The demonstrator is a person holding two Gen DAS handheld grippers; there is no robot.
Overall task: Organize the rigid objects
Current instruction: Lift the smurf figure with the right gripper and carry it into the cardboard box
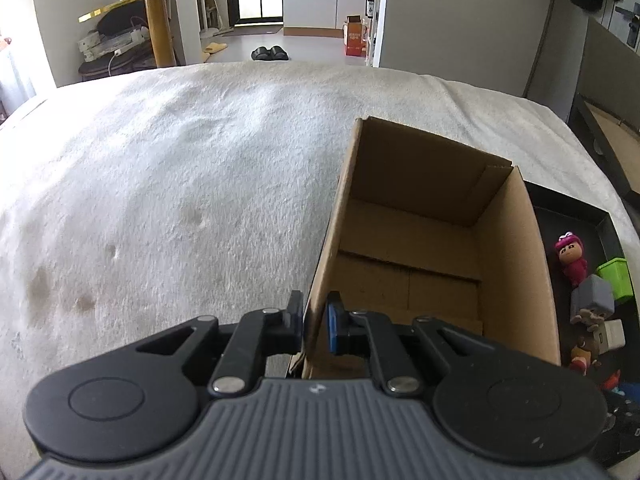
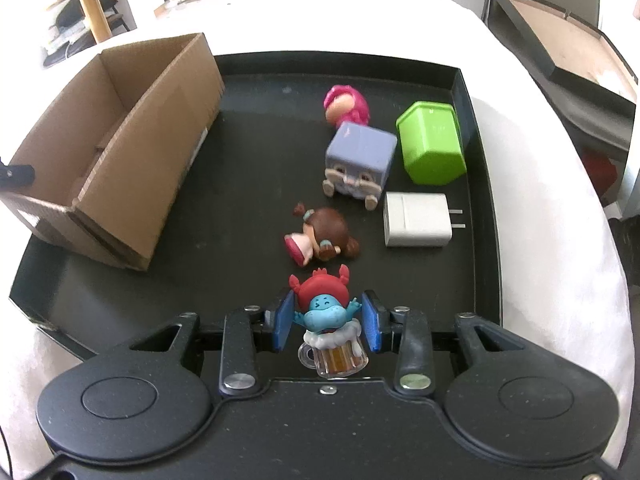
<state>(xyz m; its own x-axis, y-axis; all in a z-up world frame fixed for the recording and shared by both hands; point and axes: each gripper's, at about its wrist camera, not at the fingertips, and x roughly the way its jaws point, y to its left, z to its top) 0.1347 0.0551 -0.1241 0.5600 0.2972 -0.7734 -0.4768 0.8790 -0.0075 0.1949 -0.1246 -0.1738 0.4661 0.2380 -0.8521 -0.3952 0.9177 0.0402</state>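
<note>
A white fleecy blanket covered the surface beneath everything, and on it lay a shallow black tray. A brown cardboard box stood open-topped at the tray's left side, ahead and to the left of the right gripper's fingers. The left gripper had its fingers pinched almost fully together on the box's near-left wall, one finger outside and one inside. Ahead and to the right of the right fingers, a green plastic container lay on its side, touching a grey-blue cube figure; just behind these lay a pink-haired figurine. A white plug adapter rested nearer, just beside the cube figure, its prongs pointing right. A brown-haired doll lay on its side directly ahead of the fingers. The right gripper had its blue pads closed on a small blue figurine with a red hat, seated on a clear beer mug.
</note>
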